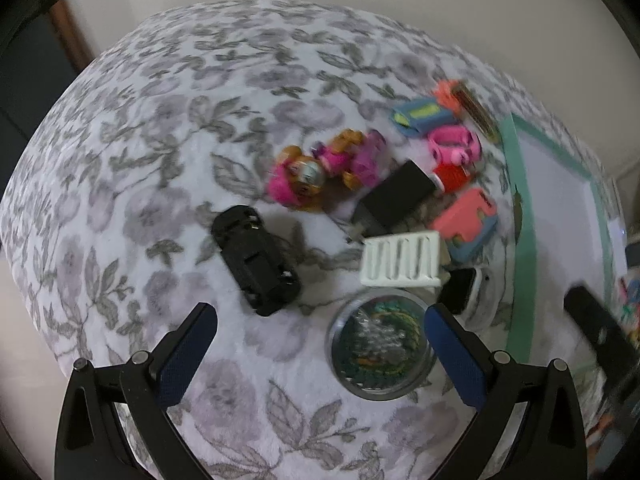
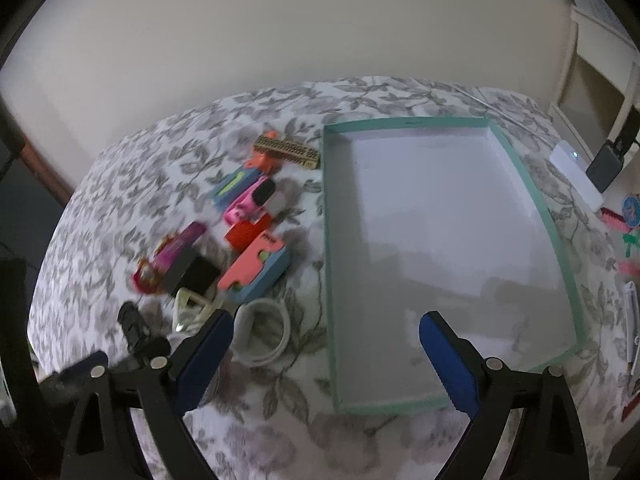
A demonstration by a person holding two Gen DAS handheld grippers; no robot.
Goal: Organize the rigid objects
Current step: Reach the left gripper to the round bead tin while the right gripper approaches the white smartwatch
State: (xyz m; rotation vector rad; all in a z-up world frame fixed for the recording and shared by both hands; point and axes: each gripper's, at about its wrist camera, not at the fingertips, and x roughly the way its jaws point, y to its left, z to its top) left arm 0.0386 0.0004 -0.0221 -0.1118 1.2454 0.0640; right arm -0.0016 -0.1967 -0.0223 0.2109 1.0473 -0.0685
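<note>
A pile of small rigid items lies on the flowered bedspread. It includes a black toy car chassis (image 1: 256, 260), a pink and gold toy figure (image 1: 316, 172), a black box (image 1: 394, 196), a white ribbed piece (image 1: 402, 262) and a pink and blue case (image 1: 468, 222). My left gripper (image 1: 320, 320) stands open above the spread. A round clear container (image 1: 380, 344) of beads sits between its fingers, close to the right one, with no pad pressing on it. My right gripper (image 2: 326, 328) is open over the near left corner of the teal tray (image 2: 328, 240), holding nothing.
The tray's white inside holds nothing. Left of it lie the pink and blue case (image 2: 256, 276), a white ring (image 2: 264, 332) and an orange comb-like piece (image 2: 286, 150). A white device (image 2: 576, 178) and small trinkets lie right of the tray. A wall stands behind the bed.
</note>
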